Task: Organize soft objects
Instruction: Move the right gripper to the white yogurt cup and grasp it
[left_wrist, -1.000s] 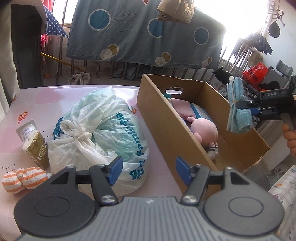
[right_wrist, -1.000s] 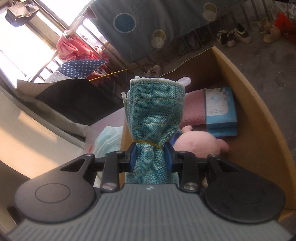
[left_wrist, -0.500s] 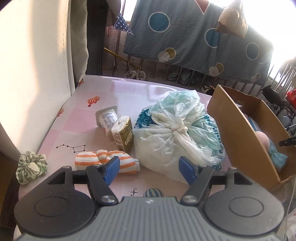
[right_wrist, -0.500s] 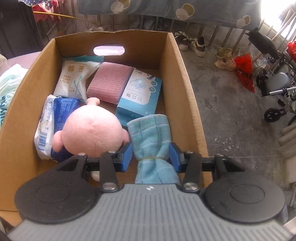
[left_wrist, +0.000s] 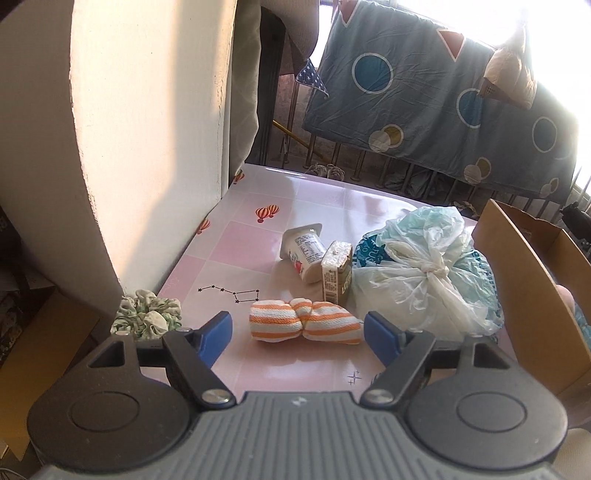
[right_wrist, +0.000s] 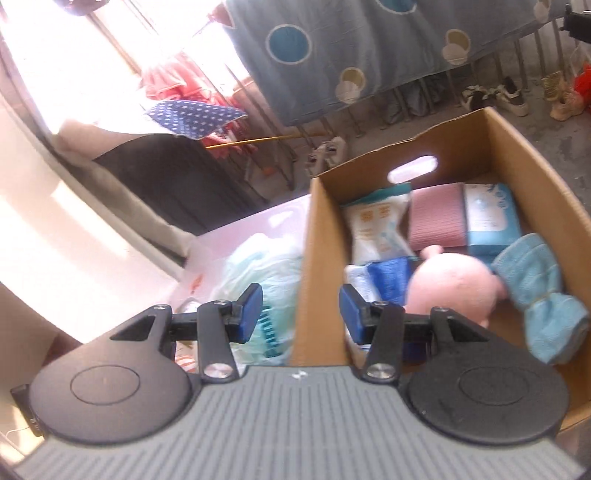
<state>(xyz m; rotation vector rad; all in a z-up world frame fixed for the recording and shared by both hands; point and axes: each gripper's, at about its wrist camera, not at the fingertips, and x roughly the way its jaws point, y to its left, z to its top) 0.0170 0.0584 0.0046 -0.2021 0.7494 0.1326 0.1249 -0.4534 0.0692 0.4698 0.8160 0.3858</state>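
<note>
An orange-and-white striped cloth bundle (left_wrist: 304, 322) lies on the pink table (left_wrist: 325, 206), just beyond my left gripper (left_wrist: 300, 332), whose jaws are opening wide with nothing between the pads. A green-white scrunchie (left_wrist: 147, 313) sits at the table's left edge. In the right wrist view the cardboard box (right_wrist: 317, 258) holds a pink plush toy (right_wrist: 452, 286), a blue rolled towel (right_wrist: 543, 291), a pink cloth (right_wrist: 436, 218) and packets. My right gripper (right_wrist: 301, 310) hovers over the box's left wall, jaws opening and empty.
A tied plastic bag (left_wrist: 424, 266) lies between the striped bundle and the box (left_wrist: 532, 295). A yogurt cup (left_wrist: 304, 251) and a small drink carton (left_wrist: 334, 271) stand behind the bundle. A cream wall (left_wrist: 147, 147) borders the table on the left. Laundry hangs on railings behind.
My left gripper swung left from the bag to the striped bundle and opened wider. The right gripper carried the blue towel into the box, let it go and drew back to the left.
</note>
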